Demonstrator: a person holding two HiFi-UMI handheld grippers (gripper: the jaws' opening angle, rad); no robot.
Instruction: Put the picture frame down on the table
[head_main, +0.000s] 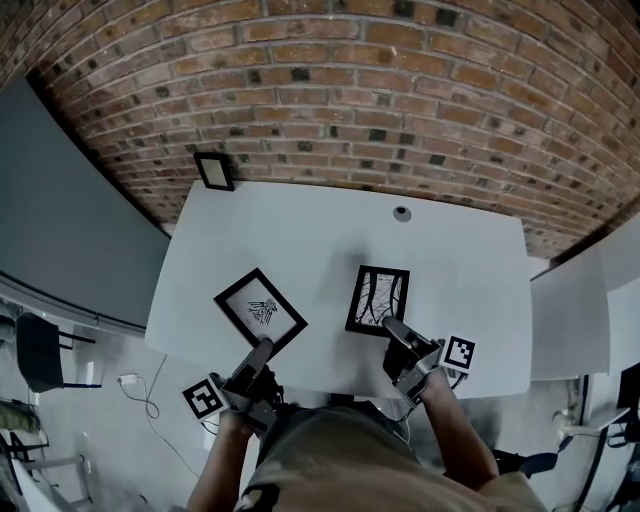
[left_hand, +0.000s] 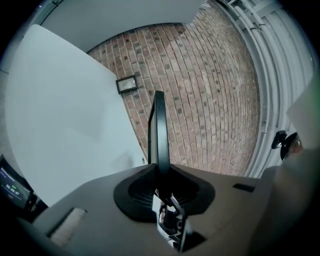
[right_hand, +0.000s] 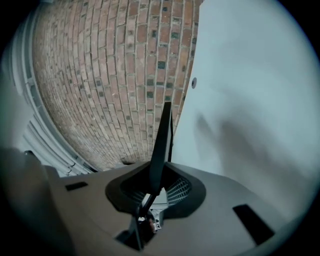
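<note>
Left gripper view, picture frame (left_hand: 159, 130) edge-on, its face hidden

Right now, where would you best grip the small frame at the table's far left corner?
Probably its top rail, from above: the small frame seems to stand upright against the brick wall, leaving its back blocked and its upper edge free.

Office: brick wall (head_main: 400, 90), white table (head_main: 320, 240)

Wall: red-brown brick (head_main: 400, 90), behind the table (head_main: 330, 230).
Small frame (head_main: 214, 170): dark-edged, upright against the brick, far left corner.
Cable port (head_main: 402, 213): round, grey, near the far edge.
Floor, left: white cable (head_main: 150, 400), dark chair (head_main: 40, 352).
</note>
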